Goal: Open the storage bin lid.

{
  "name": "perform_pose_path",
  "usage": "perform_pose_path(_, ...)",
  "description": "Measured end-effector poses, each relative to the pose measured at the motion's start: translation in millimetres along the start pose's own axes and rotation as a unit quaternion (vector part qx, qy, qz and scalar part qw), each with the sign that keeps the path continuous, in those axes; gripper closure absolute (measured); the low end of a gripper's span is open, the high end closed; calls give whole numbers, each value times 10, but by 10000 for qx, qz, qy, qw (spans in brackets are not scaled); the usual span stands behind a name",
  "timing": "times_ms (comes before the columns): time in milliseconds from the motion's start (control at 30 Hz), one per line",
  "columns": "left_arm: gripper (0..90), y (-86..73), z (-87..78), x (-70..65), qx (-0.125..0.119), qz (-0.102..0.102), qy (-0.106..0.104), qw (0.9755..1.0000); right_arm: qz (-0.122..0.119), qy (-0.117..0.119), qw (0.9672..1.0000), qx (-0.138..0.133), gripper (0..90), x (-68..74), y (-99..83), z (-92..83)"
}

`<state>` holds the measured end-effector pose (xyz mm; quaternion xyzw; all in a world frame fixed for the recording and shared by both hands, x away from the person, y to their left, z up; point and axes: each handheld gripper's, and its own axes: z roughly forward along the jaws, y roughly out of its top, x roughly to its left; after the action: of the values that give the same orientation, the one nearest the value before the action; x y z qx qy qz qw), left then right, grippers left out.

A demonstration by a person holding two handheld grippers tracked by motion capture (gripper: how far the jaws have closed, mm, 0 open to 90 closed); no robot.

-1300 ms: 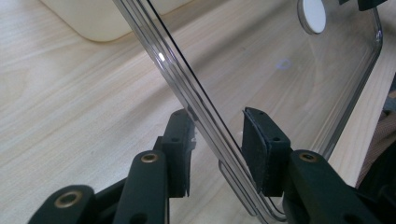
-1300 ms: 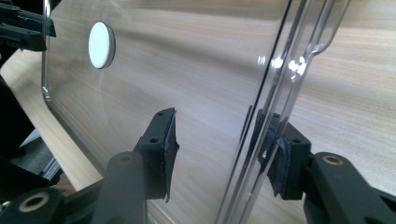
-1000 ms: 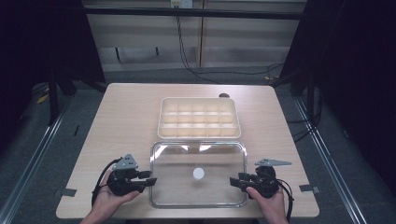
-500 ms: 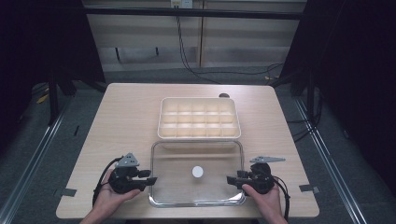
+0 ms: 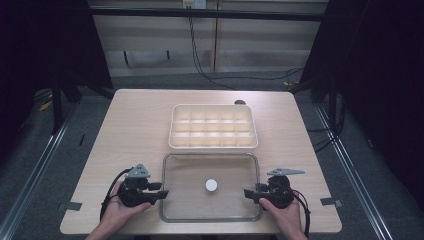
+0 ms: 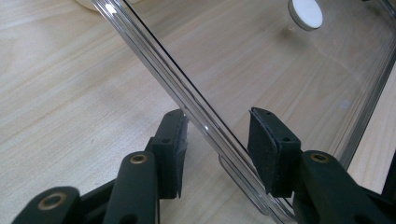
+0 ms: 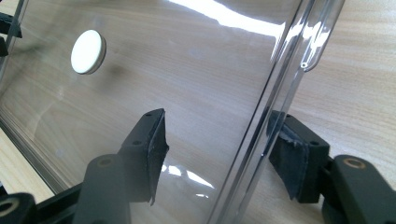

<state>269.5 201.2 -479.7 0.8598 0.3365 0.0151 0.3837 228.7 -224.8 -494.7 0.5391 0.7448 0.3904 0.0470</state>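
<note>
The light wooden table (image 5: 130,130) carries a cream compartment tray (image 5: 214,127) toward its far middle, and just on the near side of that tray lies a clear plastic lid (image 5: 190,200), flat on the wood, with a small white round knob (image 5: 211,185) at its centre. The lid sits between the two hands, its left edge at the left gripper (image 5: 161,193) and its right edge at the right gripper (image 5: 248,193). In the left gripper view the lid's raised clear rim (image 6: 187,100) runs diagonally through the gap between the two black jaws; both have just been opening and stand spread, the left pad (image 6: 180,140) just beside the rim's outer side and the other pad (image 6: 266,149) apart from it over the clear panel, neither pressing. In the right gripper view the rim (image 7: 275,93) likewise passes between the jaws, which stand apart: one pad (image 7: 154,149) lies over the panel well inside the rim, the other pad (image 7: 292,161) sits outside it, close against the edge, though whether it touches I cannot tell.
</note>
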Motion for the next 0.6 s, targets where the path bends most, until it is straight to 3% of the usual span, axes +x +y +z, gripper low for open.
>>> perform_pose_path(133,559,3,18,15,39,-53,-24,10000,-7,-15,10000,13,400,-7,0,4)
perform_pose_path(267,529,32,28,-50,143,35,156,9998,-19,-78,10000,-16,426,-8,-10,-22)
perform_pose_path(600,507,54,90,15,311,-143,-11,9994,-4,-169,9999,24,452,-42,-9,-22)
